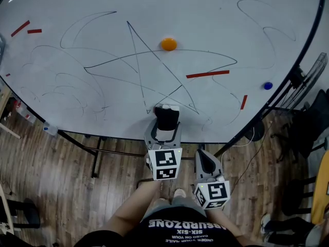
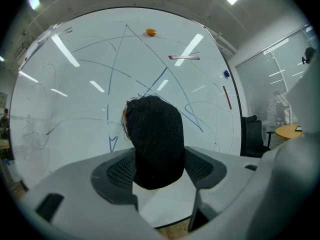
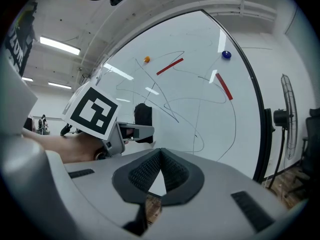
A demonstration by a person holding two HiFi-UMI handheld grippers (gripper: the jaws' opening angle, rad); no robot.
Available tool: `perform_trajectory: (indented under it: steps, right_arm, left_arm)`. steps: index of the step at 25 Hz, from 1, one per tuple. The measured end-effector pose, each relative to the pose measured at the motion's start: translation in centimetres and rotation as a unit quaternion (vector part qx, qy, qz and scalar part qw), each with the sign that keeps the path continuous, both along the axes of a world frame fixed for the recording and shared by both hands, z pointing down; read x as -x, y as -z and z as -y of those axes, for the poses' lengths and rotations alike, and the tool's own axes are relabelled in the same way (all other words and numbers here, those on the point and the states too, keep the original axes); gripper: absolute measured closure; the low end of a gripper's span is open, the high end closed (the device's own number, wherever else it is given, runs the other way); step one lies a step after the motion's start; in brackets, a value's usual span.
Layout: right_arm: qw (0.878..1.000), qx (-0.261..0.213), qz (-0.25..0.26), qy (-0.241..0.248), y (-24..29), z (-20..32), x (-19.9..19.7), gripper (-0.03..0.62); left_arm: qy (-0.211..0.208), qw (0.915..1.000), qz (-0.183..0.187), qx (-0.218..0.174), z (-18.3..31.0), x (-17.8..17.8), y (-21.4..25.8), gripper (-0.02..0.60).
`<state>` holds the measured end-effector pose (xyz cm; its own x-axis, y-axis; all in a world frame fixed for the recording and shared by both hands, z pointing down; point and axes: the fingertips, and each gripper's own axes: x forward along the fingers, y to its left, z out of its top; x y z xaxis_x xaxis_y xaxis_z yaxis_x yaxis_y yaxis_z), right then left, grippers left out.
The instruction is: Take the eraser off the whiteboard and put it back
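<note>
The black eraser rests against the whiteboard near its lower edge, over the drawn star's lines. My left gripper reaches to the board with its jaws on either side of the eraser. The jaws stand wide, and the pads lie beside the eraser's sides without visibly pressing, so the left gripper is open. My right gripper hangs lower and to the right, away from the board, its pads closed together on nothing. In the right gripper view the eraser shows on the board past the left gripper's marker cube.
An orange magnet, a blue magnet and red strips stick to the board. The board's stand legs are on the wooden floor below. Black chairs and a fan are at the right.
</note>
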<state>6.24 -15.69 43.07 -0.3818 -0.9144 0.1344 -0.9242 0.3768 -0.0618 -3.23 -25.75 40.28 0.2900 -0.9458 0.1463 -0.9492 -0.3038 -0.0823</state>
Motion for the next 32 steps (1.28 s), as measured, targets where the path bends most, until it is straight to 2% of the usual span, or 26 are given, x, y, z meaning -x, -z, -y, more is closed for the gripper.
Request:
perform_trajectory:
  steps: [8, 14, 32]
  right_arm:
    - [1.0, -0.003, -0.006, 0.013, 0.2, -0.8, 1.2, 0.595]
    - [1.0, -0.001, -0.006, 0.021, 0.1, -1.3, 1.8, 0.595]
    - [0.999, 0.003, -0.002, 0.037, -0.4, -1.9, 3.2, 0.595]
  left_arm:
    - [-0.014, 0.9999, 0.002, 0.007, -1.4, -0.1, -1.3, 0.298]
    - [-0.007, 0.9997, 0.005, 0.022, -2.9, 0.6, -1.7, 0.298]
    - [-0.007, 0.9978, -0.022, 0.062, -6.7, 2.6, -4.2, 0.298]
